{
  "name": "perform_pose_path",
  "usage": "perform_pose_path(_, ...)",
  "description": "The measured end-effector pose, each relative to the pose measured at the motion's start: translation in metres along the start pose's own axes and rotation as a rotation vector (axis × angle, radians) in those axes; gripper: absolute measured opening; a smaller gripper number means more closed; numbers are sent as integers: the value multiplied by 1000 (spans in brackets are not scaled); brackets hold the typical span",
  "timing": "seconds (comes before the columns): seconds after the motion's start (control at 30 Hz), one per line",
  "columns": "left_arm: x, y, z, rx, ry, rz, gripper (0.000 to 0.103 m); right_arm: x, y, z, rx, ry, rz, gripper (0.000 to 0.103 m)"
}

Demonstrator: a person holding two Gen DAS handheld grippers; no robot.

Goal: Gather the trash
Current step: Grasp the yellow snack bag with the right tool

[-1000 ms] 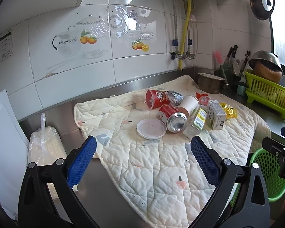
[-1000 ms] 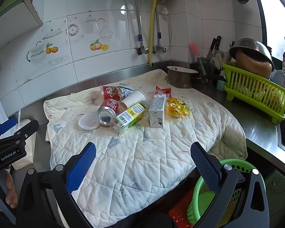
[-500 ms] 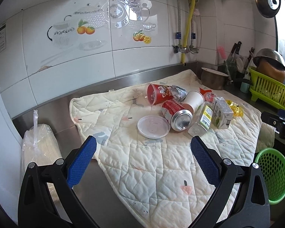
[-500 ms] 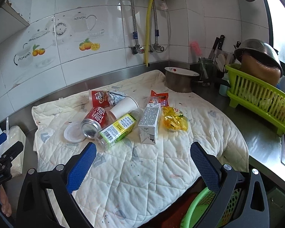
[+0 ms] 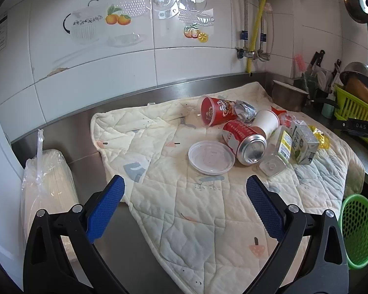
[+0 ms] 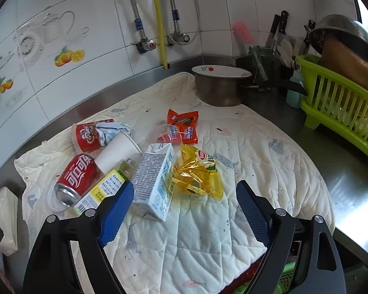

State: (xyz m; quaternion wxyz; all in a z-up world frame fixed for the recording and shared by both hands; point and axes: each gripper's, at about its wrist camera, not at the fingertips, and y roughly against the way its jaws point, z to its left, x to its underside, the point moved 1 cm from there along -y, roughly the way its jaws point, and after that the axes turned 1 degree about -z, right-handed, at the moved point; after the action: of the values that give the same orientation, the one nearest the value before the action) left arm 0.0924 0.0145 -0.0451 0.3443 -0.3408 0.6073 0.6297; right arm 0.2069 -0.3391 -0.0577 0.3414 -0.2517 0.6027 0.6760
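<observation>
A heap of trash lies on a quilted cloth (image 5: pixel 189 210): a red can (image 5: pixel 244 140), a white plastic lid (image 5: pixel 211 156), a red snack cup (image 5: pixel 214 114), a white paper cup (image 5: pixel 267 122), a clear bottle (image 5: pixel 277 155) and a milk carton (image 5: pixel 303 142). In the right wrist view the carton (image 6: pixel 154 181), a yellow wrapper (image 6: pixel 196 175), a red wrapper (image 6: pixel 182 125) and the can (image 6: pixel 74 178) lie just ahead. My left gripper (image 5: pixel 184 208) is open and empty, short of the lid. My right gripper (image 6: pixel 181 208) is open and empty, close to the carton and yellow wrapper.
A green basket (image 5: pixel 359 230) sits below the counter edge at right. A metal pot (image 6: pixel 219 85), a utensil holder (image 6: pixel 262 61) and a green dish rack (image 6: pixel 343 105) stand at the back right. A bagged white stack (image 5: pixel 49 186) lies left of the cloth.
Both grippers have moved forward towards the trash heap. The right one has closed in on the carton and yellow wrapper. Both stay open.
</observation>
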Motion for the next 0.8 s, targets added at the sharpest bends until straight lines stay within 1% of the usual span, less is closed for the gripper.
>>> perform_pose_path(0.13, -1, -9, 1, -8, 9, 17, 98, -12, -34, -15, 0, -29, 48, 76)
perform_pose_path(0.23, -3, -15, 2, -16, 15, 24, 98, -18, -56, -25, -10, -68, 87, 74)
perform_pose_path(0.37, -6, -22, 4, -14, 30, 37, 98, -24, -81, -36, -53, -124, 148, 69)
perform_pose_path(0.47, -9, -29, 5, -9, 41, 50, 98, -25, -99, -39, -72, -135, 198, 68)
perform_pose_path(0.53, -13, -34, 5, -7, 46, 54, 98, -23, -109, -38, -66, -128, 219, 66)
perform_pose_path(0.8, -37, -49, -1, 21, 64, 52, 98, -16, -124, -36, -115, -134, 256, 65)
